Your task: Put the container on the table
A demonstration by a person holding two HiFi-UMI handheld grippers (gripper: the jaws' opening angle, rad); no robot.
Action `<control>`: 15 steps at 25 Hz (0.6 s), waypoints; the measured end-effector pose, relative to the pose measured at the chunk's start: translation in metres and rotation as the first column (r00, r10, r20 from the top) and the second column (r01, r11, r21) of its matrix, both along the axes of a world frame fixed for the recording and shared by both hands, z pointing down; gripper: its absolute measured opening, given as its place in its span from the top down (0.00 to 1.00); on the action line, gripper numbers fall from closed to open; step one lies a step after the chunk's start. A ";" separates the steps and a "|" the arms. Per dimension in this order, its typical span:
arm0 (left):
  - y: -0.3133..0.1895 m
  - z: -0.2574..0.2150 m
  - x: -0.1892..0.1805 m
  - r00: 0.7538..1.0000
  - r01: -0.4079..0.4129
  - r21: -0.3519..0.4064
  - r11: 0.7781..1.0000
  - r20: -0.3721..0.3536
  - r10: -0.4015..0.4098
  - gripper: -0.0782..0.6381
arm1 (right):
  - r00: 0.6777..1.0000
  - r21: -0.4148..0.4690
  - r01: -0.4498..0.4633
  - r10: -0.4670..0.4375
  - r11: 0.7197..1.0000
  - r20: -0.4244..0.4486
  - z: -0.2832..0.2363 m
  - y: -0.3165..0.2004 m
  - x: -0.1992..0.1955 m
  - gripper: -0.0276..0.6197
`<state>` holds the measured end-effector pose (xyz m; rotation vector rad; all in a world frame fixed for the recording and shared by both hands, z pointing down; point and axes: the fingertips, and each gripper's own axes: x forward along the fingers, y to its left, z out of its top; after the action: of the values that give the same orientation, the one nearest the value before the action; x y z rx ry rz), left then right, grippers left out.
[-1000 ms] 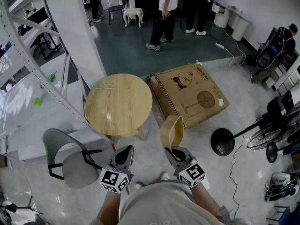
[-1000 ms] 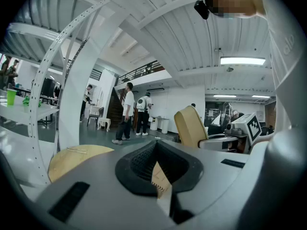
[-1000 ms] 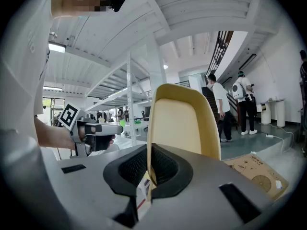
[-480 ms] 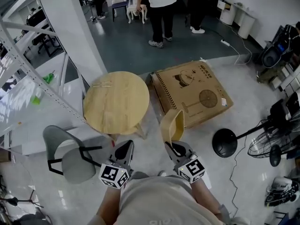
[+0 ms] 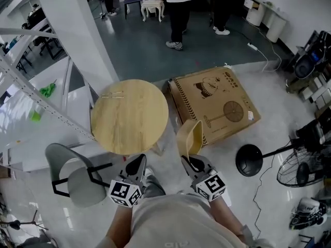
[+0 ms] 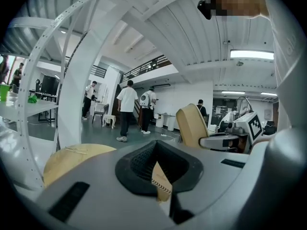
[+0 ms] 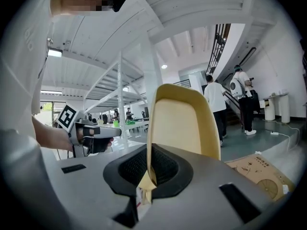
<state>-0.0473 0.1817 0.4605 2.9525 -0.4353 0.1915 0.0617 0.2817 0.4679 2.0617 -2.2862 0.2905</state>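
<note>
A tan, shallow container (image 5: 189, 138) stands on edge, with my right gripper (image 5: 192, 161) shut on its lower rim. The right gripper view shows the container (image 7: 184, 121) rising upright from the jaws of the right gripper (image 7: 151, 171). To the left, my left gripper (image 5: 137, 165) is shut with nothing in it. Its fingers come together in the left gripper view, where the left gripper (image 6: 158, 169) points over the round wooden table (image 6: 72, 157). That table (image 5: 129, 115) stands just ahead of both grippers with a bare top. The container hangs to the right of the table's near edge.
A large flat cardboard box (image 5: 214, 105) lies on the floor right of the table. A grey chair (image 5: 77, 182) stands at the near left by a white shelving rack (image 5: 31, 107). A floor fan (image 5: 302, 172) and its round black base (image 5: 249, 160) are at the right. People (image 5: 178, 4) stand beyond.
The person has stepped forward, so the floor, the box and the standing people have drawn nearer. Both grippers came along, the right one still shut on the container.
</note>
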 end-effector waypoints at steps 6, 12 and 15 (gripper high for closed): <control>-0.097 -0.004 0.014 0.999 -0.033 0.001 0.999 -0.024 0.033 0.87 | 1.000 -0.022 -0.023 0.023 0.999 0.007 -0.002 -0.093 0.010 0.91; -0.182 -0.005 0.010 0.998 -0.056 0.004 0.998 -0.028 0.056 0.87 | 0.999 -0.054 -0.046 0.045 0.997 -0.012 0.002 -0.178 0.009 0.91; -0.217 -0.003 0.004 0.997 -0.065 -0.011 0.998 -0.033 0.065 0.87 | 0.998 -0.089 -0.056 0.054 0.994 -0.028 0.008 -0.212 0.011 0.91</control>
<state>-0.0432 -0.0349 0.4578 2.9556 -0.3326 0.1526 0.0728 0.0696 0.4764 2.0749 -2.1626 0.3600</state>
